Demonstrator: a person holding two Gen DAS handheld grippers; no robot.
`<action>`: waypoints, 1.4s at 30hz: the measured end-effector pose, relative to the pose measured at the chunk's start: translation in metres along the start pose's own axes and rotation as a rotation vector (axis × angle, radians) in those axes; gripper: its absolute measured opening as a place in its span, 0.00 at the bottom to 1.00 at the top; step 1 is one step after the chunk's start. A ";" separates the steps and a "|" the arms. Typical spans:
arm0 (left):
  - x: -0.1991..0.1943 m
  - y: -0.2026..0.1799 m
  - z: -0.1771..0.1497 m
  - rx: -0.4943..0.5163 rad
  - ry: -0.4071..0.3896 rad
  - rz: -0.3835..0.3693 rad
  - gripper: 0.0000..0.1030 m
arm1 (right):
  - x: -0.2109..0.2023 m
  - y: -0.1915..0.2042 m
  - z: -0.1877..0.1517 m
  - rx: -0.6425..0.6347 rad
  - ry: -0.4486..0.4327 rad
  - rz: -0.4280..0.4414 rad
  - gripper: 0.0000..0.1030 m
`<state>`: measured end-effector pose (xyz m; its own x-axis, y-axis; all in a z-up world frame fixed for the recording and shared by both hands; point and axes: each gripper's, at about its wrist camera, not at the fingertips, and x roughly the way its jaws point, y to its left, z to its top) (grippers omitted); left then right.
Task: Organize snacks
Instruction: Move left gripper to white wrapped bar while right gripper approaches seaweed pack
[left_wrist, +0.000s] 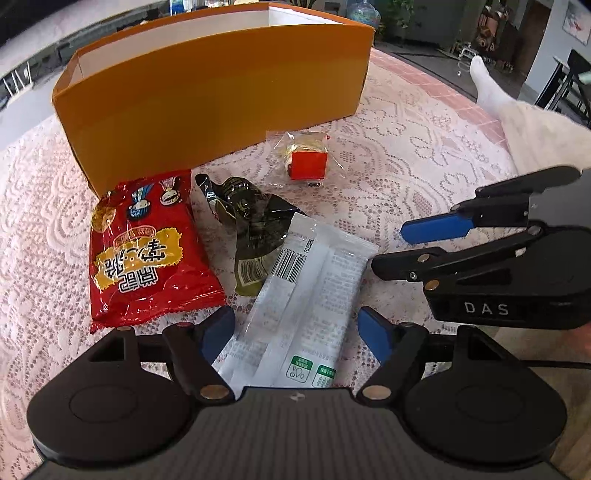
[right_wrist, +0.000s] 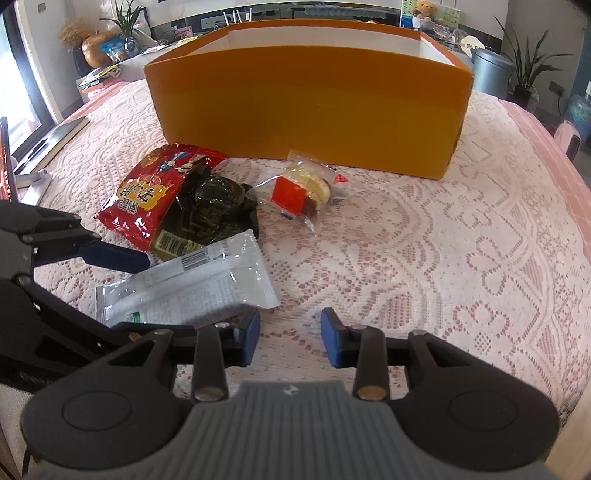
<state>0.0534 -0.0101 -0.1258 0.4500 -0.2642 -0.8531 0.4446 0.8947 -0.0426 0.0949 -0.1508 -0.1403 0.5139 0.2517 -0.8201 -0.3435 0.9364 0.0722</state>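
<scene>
An open orange box (left_wrist: 221, 96) (right_wrist: 314, 110) stands at the back of the lace-covered table. In front of it lie a red snack bag (left_wrist: 147, 251) (right_wrist: 151, 195), a dark green packet (left_wrist: 255, 221) (right_wrist: 214, 210), a clear packet with a red cube (left_wrist: 306, 158) (right_wrist: 299, 192) and a white packet (left_wrist: 303, 299) (right_wrist: 192, 288). My left gripper (left_wrist: 295, 338) (right_wrist: 110, 254) is open, its fingers on either side of the white packet's near end. My right gripper (right_wrist: 290, 338) (left_wrist: 424, 236) is open and empty over bare cloth, to the right of the white packet.
The pink lace tablecloth (right_wrist: 443, 240) covers the table. A book or tablet (right_wrist: 55, 136) lies at the left edge. Plants, a bin (right_wrist: 491, 70) and shelves stand beyond the table. A white-sleeved arm (left_wrist: 517, 122) reaches in at the right.
</scene>
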 end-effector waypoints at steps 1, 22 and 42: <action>0.001 -0.003 0.000 0.011 -0.001 0.011 0.82 | 0.000 0.000 0.000 -0.001 0.000 0.002 0.37; 0.001 -0.007 -0.002 0.043 -0.063 0.004 0.84 | -0.001 0.000 -0.003 -0.008 -0.007 0.009 0.39; -0.034 0.000 -0.007 -0.102 -0.164 -0.018 0.57 | -0.017 -0.013 0.000 0.061 -0.066 -0.022 0.39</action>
<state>0.0332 0.0011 -0.1006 0.5662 -0.3280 -0.7562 0.3767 0.9190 -0.1166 0.0909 -0.1667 -0.1272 0.5724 0.2442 -0.7828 -0.2838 0.9546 0.0903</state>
